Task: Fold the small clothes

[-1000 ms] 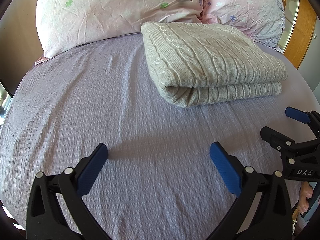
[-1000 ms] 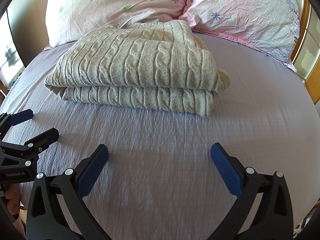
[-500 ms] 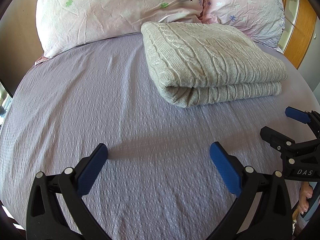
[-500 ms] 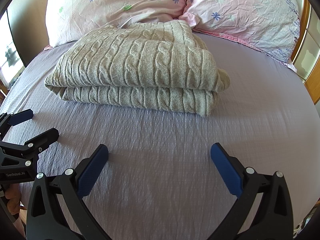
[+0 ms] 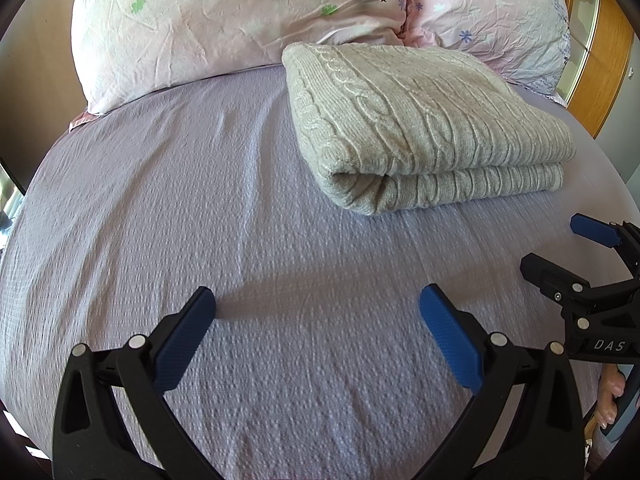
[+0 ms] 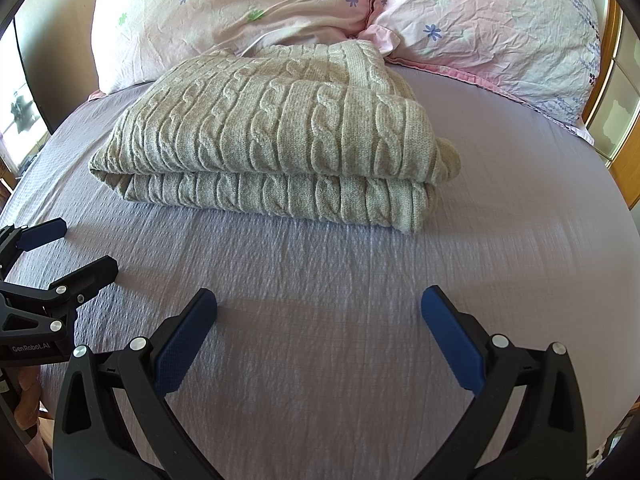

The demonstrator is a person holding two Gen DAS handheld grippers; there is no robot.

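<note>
In the left wrist view, the left tool (image 5: 316,304) hangs low over the lavender bedsheet (image 5: 160,200), its 2 blue-padded fingers (image 5: 180,344) spread wide with only bare sheet between them. Up and to the right lies the sweater (image 5: 420,120), a beige cable-knit folded into a thick 2-layer bundle, resting on the sheet with its far edge against the 2 pink floral pillows (image 5: 224,20) at the head of the bed. The rounded fold faces the left tool, well apart from it. At the right edge of this view the right tool (image 5: 560,248) shows side-on, also spread and holding nothing, with a bit of the person's hand (image 5: 610,396) below it.

In the right wrist view, the left tool (image 6: 76,248) appears at the left edge, parted, just above the sheet. To its right the right tool (image 6: 318,306) sits low in the frame, blue pads (image 6: 452,340) wide apart over the bedsheet (image 6: 500,220), gripping nothing. The sweater (image 6: 272,128) lies ahead of it, slightly left of centre, its stacked open edges toward the camera and 1 corner bulging out at the right. The pillows (image 6: 480,20) stand behind it, and a wooden frame (image 6: 624,168) shows at the far right
</note>
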